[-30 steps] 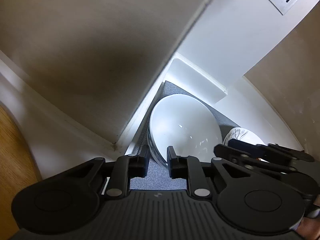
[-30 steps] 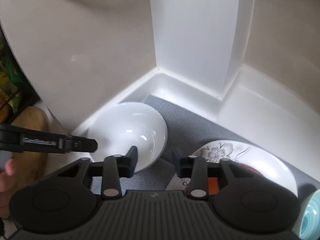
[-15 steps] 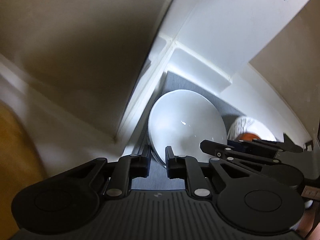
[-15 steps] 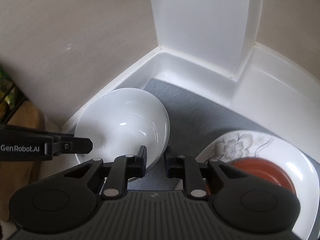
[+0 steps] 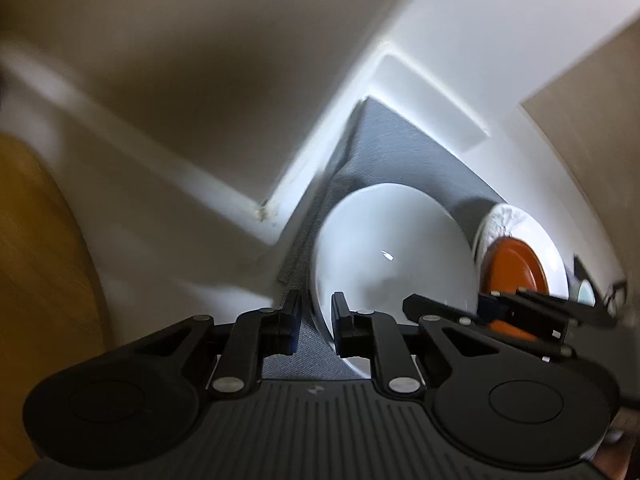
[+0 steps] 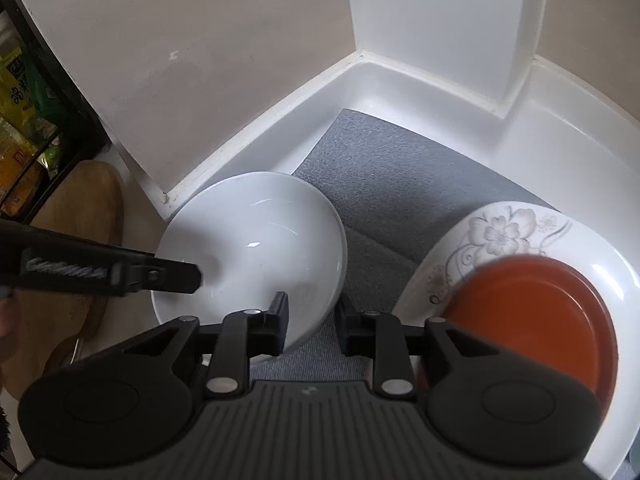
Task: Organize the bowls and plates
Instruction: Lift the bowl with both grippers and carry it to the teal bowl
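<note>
A large white bowl [image 5: 390,256] [image 6: 256,248] is held over the grey mat [image 6: 396,168] in a white cupboard corner. My left gripper [image 5: 316,320] is shut on the bowl's left rim. My right gripper [image 6: 310,320] is shut on the bowl's right rim. A white flower-patterned plate [image 6: 508,232] [image 5: 520,224] lies on the mat to the right, with a small red-brown plate [image 6: 536,312] [image 5: 514,268] on it. The left gripper's fingers [image 6: 176,276] show across the bowl in the right wrist view.
Beige cupboard walls [image 6: 192,64] and a white back panel [image 6: 440,24] close in the corner. A wooden board [image 6: 84,216] lies outside at the left, beside a dark rack with packets [image 6: 24,92]. A teal dish edge [image 5: 585,294] shows at the far right.
Both grippers have drawn back with the bowl, away from the back corner. The red-brown plate now shows more fully on the flowered plate.
</note>
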